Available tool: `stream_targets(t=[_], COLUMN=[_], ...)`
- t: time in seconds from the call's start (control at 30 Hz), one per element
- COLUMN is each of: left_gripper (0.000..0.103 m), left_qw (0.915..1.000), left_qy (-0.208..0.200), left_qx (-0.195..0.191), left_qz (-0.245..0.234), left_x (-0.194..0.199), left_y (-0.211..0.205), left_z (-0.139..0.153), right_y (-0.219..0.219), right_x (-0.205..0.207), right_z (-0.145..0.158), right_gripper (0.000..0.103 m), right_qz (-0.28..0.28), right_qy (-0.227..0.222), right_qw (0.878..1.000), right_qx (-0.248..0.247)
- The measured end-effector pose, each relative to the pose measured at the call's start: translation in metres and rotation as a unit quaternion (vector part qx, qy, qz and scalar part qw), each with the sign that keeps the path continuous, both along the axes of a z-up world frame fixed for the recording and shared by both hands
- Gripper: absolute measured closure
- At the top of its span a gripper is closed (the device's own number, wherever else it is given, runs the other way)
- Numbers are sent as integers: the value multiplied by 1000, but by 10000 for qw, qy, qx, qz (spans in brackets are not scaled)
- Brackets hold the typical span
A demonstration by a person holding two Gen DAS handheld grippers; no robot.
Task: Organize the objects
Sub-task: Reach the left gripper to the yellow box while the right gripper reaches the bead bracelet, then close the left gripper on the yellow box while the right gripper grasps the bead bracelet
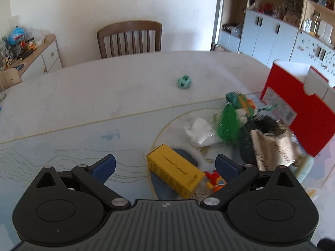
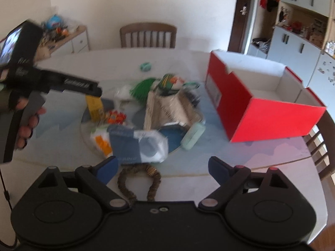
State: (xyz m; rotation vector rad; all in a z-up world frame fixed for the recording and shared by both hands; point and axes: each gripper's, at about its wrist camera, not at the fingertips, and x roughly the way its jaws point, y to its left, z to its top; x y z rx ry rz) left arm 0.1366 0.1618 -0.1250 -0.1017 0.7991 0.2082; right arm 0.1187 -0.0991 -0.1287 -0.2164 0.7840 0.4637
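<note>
A pile of small objects lies on the table: a yellow box (image 1: 174,176), a green tassel (image 1: 228,123), a beige woven pouch (image 1: 272,148), a red-orange toy (image 1: 215,183). An open red box (image 2: 261,104) stands to their right, empty inside. My left gripper (image 1: 165,165) is open, just above the yellow box. My right gripper (image 2: 162,167) is open and empty, over a blue-white packet (image 2: 138,144) and a brown braided ring (image 2: 138,179). The left gripper's body (image 2: 41,79) shows at the left of the right wrist view.
A teal ball (image 1: 184,82) lies alone further back on the table (image 1: 83,96). A wooden chair (image 1: 129,38) stands at the far side, another (image 2: 322,146) at the right edge. A mint case (image 2: 192,136) lies by the red box.
</note>
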Motion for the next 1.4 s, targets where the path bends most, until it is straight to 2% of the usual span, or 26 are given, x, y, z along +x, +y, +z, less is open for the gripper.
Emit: stream_targets(t=[0.4,0.57,0.63,0.8,1.07,1.17,1.4], left_gripper=[12,20,29,44,69,73,73], left_qw=[9983,9972,9966,9969,9976,9977,9969], left_qy=[464,599,653,676,670,656,760], left_qx=[-289,-360,-400,-311,-162,-140,-146], left_qz=[223,280,293,272,107,24,-146], left_x=[27,32,33,34,30,28,18], left_y=[8,9,10,8,2,2,3], left_z=[-26,-31,-33,-34,-32,-31,-29], right_y=[7,8,9,11,19,18,8], right_x=[21,25,26,29,26,26,25], right_z=[-34,-45,-49,-53,-52,-51,-46], right_gripper=[33,49,53,62,95,96,97], right_qz=[-163,-149,-147,-162,16,2,-215], right_qy=[453,718,755,793,678,669,533], right_qw=[9985,9969,9965,9963,9968,9968,9973], right_qx=[-254,-279,-316,-294,-418,-441,-449])
